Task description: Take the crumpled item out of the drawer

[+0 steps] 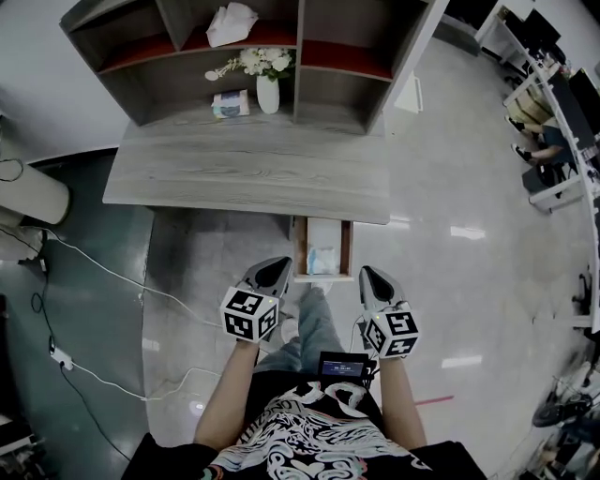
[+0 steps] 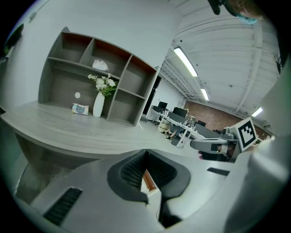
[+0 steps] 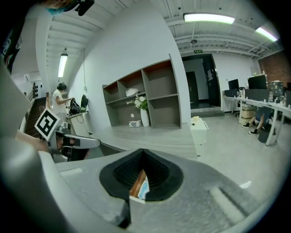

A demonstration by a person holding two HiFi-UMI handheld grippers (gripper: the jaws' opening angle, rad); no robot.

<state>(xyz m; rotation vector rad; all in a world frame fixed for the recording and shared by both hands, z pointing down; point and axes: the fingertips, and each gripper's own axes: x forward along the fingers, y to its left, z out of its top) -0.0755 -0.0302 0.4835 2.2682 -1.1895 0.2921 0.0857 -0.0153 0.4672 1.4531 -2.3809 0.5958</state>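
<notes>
Seen from the head view, nearest the camera, the left tongs (image 1: 278,266) and the right tongs (image 1: 367,274) are held side by side in front of the person's printed shirt (image 1: 309,436), above the polished floor (image 1: 450,281). Each gripper view shows its own jaws closed, the ribbed tips meeting with nothing gripped between them; the left tongs (image 2: 145,153) and the right tongs (image 3: 143,153) each frame a sliver of the drawer below. Just beyond and between the two tongs, the drawer (image 1: 299,248) stands pulled out from under the counter (image 1: 244,173). The crumpled item (image 1: 322,260), pale blue-white, lies inside the drawer, apart from both tongs; it shows also below the right tongs' tips (image 3: 143,187). Farther back, a shelf unit (image 1: 342,108) stands on the counter, and in front of it a white vase (image 1: 268,95) of flowers with a small packet (image 1: 230,103) just beside it. A white crumpled wad (image 1: 231,23) rests on an upper shelf
</notes>
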